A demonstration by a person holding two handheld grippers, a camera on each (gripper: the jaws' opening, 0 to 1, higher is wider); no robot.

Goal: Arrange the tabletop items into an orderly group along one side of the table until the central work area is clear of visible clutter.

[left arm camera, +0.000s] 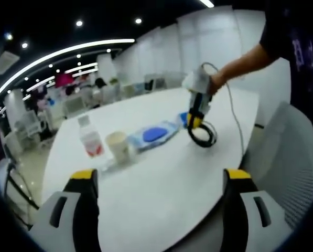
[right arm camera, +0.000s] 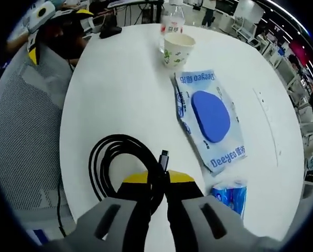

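The left gripper has two fat grey jaws with yellow tips and black inner sides. The right gripper looks the same, and a thin cable runs from its pale body. The person's sleeve is short and dark

Right gripper is being held nearly closed, jaws pinched together; left gripper is being held wide open, nothing between its fingertips.

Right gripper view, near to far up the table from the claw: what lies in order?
Right claw shut on the black cable → small blue packet → wet-wipes pack → paper cup → water bottle.
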